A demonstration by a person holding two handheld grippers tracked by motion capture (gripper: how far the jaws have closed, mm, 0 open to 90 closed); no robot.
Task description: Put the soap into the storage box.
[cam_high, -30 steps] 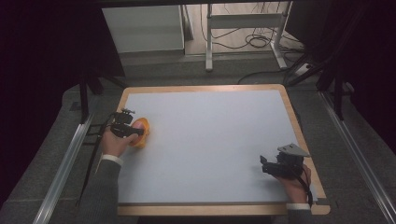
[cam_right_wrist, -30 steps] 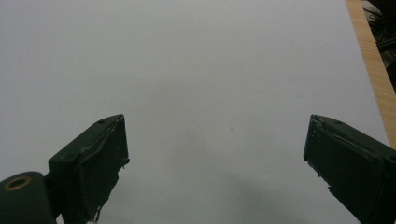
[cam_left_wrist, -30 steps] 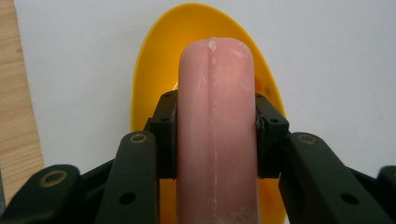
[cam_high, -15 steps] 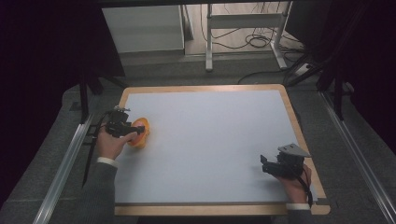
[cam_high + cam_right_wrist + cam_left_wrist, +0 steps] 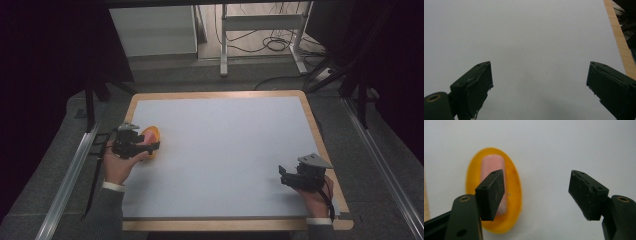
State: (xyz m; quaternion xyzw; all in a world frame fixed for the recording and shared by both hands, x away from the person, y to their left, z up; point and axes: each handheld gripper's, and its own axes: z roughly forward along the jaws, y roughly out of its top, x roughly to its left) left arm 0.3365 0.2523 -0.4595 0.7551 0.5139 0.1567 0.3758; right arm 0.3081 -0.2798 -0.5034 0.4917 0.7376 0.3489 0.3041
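Two grippers are mine here: the left gripper point(image 5: 150, 146) has just been opening its jaws, nothing between them, above the orange dish point(image 5: 512, 195) holding a pink roll point(image 5: 491, 165) at the table's point(image 5: 230, 150) left edge, while the right gripper point(image 5: 539, 87) rests released, well apart.

An orange oval dish point(image 5: 514, 195) is lying flat on the white tabletop point(image 5: 225, 150), close to its left edge in the high view point(image 5: 151, 136). A pale pink sausage-shaped piece point(image 5: 492, 165) is resting inside it, running lengthwise along the oval, its rounded far end stopping short of the rim. In the left gripper view the dish is showing glossy and shallow, its near part and the piece's near end being covered by a black jaw.
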